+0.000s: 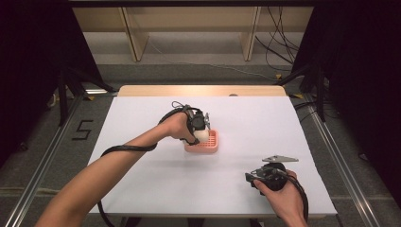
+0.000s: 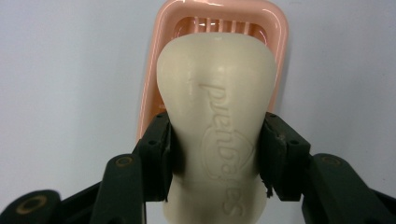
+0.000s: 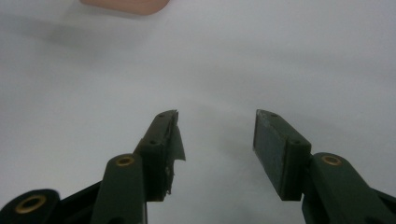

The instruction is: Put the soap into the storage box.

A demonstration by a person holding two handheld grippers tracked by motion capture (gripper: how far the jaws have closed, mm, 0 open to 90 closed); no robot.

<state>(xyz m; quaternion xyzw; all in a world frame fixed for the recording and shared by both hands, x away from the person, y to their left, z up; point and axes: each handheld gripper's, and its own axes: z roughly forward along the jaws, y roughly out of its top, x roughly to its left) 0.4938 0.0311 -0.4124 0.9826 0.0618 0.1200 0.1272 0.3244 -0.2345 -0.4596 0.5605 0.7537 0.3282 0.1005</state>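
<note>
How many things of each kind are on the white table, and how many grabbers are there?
Soap bars: 1, cream soap bar
Soap dishes: 1, pink soap dish
Grippers: 2, left gripper and right gripper
Total: 4

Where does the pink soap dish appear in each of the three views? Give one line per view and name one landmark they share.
High view: the dish sits mid-table, just right of the left gripper, which holds the soap over it.
Left gripper view: the dish is top centre, behind the gripped soap.
Right gripper view: a corner of the dish is at the top edge, left of centre.
Shared landmark: the white table.
</note>
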